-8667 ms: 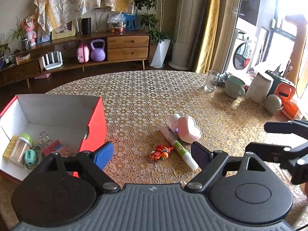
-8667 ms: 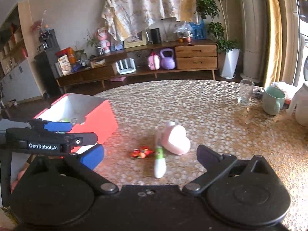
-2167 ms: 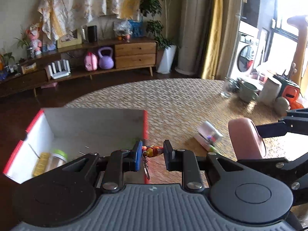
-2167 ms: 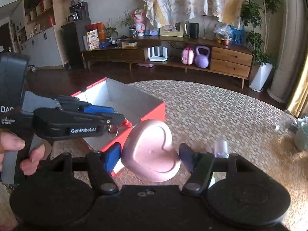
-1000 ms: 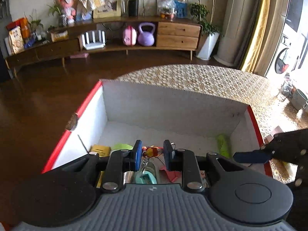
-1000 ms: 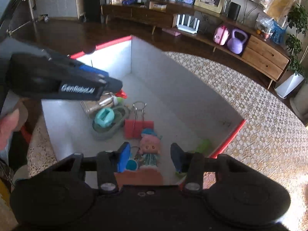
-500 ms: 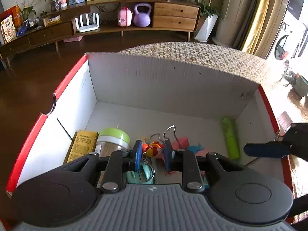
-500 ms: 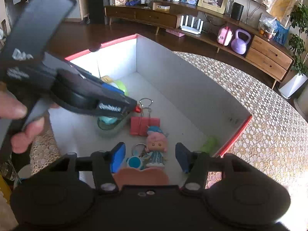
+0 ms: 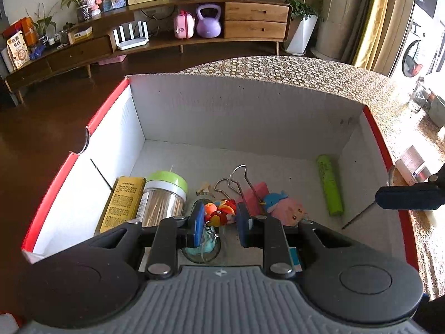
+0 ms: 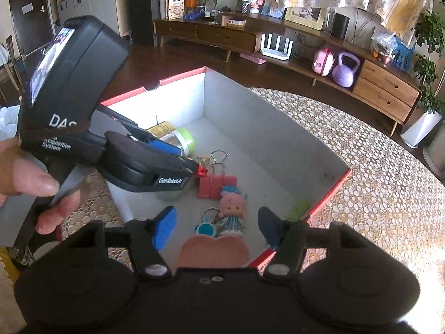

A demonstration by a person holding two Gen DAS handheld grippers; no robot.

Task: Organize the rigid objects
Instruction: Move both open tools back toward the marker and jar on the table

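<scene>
Now that the right gripper [image 10: 217,229] has carried the pink heart case [image 10: 213,247] over the red box [image 10: 331,192], its fingers have just been opening and stand apart, no longer pressing the case, which lies at the near end of the box floor beside the doll keychain [image 10: 232,214]. A moment ago that case was clamped between them above the table [image 10: 375,183]. The left gripper [image 9: 219,221], which was still approaching the box then, now hangs low inside it with its fingers clamped on the small orange-red toy keychain [image 9: 221,211], above the binder clip [image 9: 254,194] and toothpick jar [image 9: 164,197]. One item looks delivered; the toy seems ready for release. A tube [image 9: 407,171] remains outside on the table.
</scene>
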